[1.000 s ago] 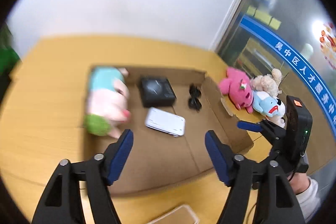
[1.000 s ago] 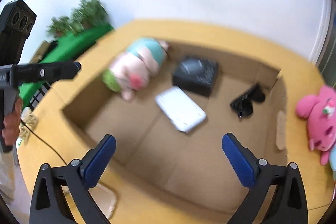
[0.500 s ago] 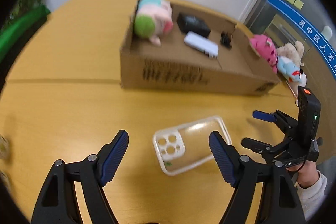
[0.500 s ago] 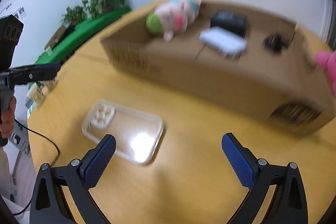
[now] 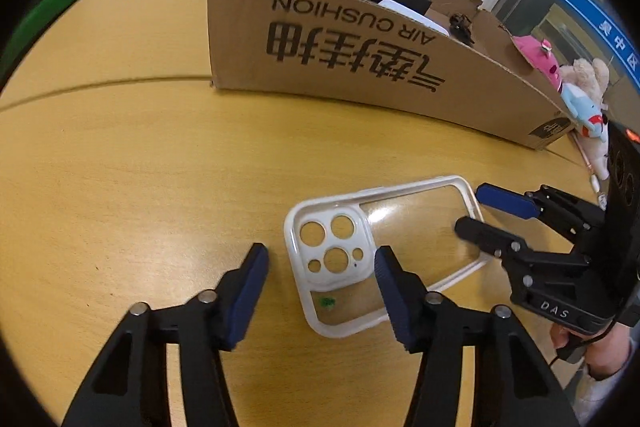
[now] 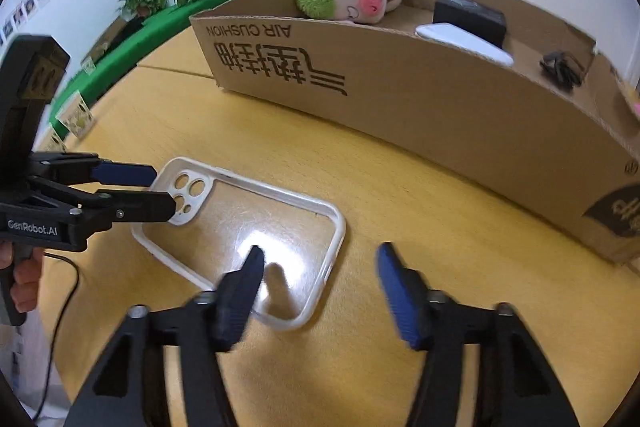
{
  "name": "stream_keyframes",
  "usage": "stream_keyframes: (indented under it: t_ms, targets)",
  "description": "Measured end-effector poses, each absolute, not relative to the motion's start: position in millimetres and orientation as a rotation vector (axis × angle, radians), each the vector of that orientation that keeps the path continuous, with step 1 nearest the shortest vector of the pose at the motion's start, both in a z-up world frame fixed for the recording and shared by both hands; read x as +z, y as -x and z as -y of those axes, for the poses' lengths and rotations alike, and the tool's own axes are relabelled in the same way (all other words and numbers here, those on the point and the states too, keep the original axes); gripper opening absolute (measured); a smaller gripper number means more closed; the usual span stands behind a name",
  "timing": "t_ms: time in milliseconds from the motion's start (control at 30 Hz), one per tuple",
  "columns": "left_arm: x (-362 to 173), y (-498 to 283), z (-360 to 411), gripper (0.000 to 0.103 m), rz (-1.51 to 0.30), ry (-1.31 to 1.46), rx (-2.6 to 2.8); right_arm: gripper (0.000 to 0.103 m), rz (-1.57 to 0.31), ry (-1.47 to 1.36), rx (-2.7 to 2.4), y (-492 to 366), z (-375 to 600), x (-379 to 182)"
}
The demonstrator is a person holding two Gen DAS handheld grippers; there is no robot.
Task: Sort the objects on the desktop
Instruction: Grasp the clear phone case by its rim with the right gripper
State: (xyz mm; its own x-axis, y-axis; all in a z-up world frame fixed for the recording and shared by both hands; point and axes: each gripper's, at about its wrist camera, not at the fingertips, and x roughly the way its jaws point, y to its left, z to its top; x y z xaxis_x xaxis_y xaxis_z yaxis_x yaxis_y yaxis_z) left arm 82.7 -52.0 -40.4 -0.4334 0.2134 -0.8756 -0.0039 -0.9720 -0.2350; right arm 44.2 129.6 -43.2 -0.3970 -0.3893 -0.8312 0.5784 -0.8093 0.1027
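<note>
Case (image 5: 384, 251) lies flat on tabletop (image 5: 140, 167), in front of box (image 5: 360, 67). Left tongs (image 5: 320, 291) and right tongs (image 6: 320, 287) gape, empty, straddling opposite ends. Risk: thin rim may slip sideways on closure.

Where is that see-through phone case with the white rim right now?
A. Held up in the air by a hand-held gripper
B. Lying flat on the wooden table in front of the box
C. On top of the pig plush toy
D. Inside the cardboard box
B: the phone case lies flat on the table, outside the cardboard box, with both hand-held grippers open around its ends.
</note>
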Motion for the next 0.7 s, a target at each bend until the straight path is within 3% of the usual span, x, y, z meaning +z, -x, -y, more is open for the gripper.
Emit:
stream_keyframes:
  t_ms: [100, 233, 367, 700]
  targets:
    - [-41.5, -81.1, 50.2, 0.029, 0.273, 1.586, 2.569, 0.028, -0.292, -1.227, -2.228, -47.1, -127.0, -44.0]
    - [-40.9, -77.1, 56.4, 0.013, 0.294, 1.591, 2.602, 0.024, -0.268, -1.226, -2.252, -48.7, -129.4, -44.4]
    - [-31.3, -76.9, 62.2, 0.011, 0.319, 1.573, 2.619, 0.011, -0.226, -1.225, -2.263, -52.1, -134.6, -39.7]
    - [91.3, -52.8, 57.9, 0.011, 0.277, 1.148, 2.726, 0.011, -0.218, -0.862, -2.491, -50.8, -154.4, 75.1]
